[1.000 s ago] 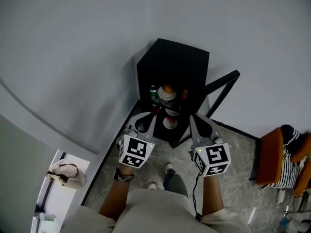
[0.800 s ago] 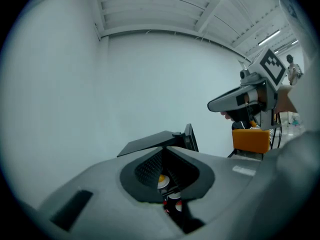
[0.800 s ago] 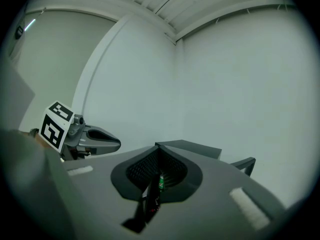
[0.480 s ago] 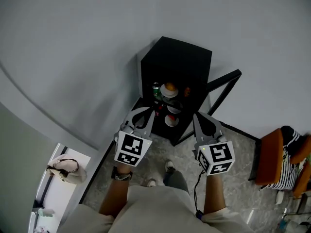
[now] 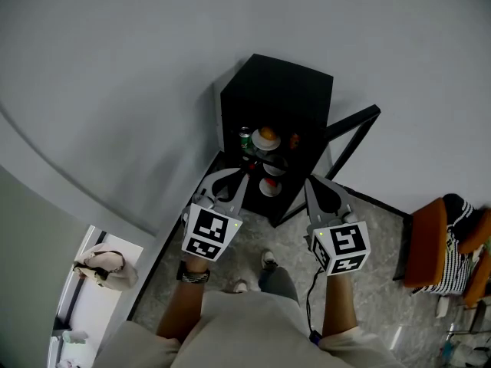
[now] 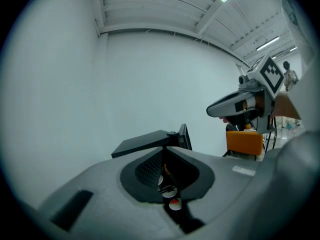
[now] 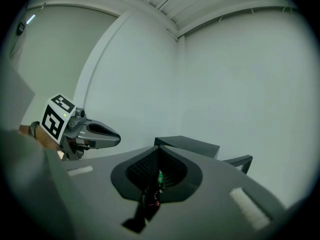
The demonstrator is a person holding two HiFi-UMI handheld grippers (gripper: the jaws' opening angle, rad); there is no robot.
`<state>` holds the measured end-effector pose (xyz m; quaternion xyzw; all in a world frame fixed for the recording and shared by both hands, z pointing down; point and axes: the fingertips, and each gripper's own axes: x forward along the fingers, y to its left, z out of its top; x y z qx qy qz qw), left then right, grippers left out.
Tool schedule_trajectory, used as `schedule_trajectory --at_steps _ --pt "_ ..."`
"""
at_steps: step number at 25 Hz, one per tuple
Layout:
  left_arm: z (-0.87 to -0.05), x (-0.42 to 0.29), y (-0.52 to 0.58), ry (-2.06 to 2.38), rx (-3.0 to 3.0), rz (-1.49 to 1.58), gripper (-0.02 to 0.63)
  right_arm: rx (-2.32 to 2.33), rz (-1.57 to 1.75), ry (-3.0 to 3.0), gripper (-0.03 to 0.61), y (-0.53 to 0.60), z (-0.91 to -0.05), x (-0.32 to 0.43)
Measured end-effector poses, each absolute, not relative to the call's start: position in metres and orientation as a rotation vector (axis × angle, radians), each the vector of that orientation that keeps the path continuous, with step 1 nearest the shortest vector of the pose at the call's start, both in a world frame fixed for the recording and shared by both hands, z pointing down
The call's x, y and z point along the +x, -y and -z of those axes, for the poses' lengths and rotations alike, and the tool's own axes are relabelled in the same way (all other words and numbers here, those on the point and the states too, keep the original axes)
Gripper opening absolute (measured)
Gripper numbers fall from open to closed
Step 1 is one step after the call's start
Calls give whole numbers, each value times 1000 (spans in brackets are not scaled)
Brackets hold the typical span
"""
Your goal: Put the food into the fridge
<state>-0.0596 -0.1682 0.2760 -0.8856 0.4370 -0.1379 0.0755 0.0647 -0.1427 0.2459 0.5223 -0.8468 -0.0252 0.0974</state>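
A small black fridge [image 5: 278, 104] stands against the grey wall with its door [image 5: 350, 139] swung open to the right. On its shelves I see a green can [image 5: 244, 139], a plate with orange food [image 5: 266, 138] and more plates lower down [image 5: 269, 185]. My left gripper [image 5: 241, 182] and right gripper [image 5: 311, 184] hover side by side just in front of the opening, both shut and holding nothing. The left gripper view looks past its own closed jaws [image 6: 172, 186] at the fridge [image 6: 150, 143] and the right gripper [image 6: 235, 104]. The right gripper view shows the fridge [image 7: 187, 145] and the can [image 7: 160, 176].
An orange chair [image 5: 426, 255] with a striped cloth [image 5: 462, 219] stands at the right on the grey stone floor. My feet [image 5: 267, 265] are right before the fridge. A bag [image 5: 103, 274] lies on a ledge at the lower left.
The left gripper has risen a little in front of the fridge. The right gripper has stayed where it was.
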Motion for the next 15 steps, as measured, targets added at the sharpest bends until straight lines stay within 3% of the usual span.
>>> schedule_trajectory --at_steps 15 --pt "-288 -55 170 -1280 -2684 445 20 1555 57 2490 6 147 -255 66"
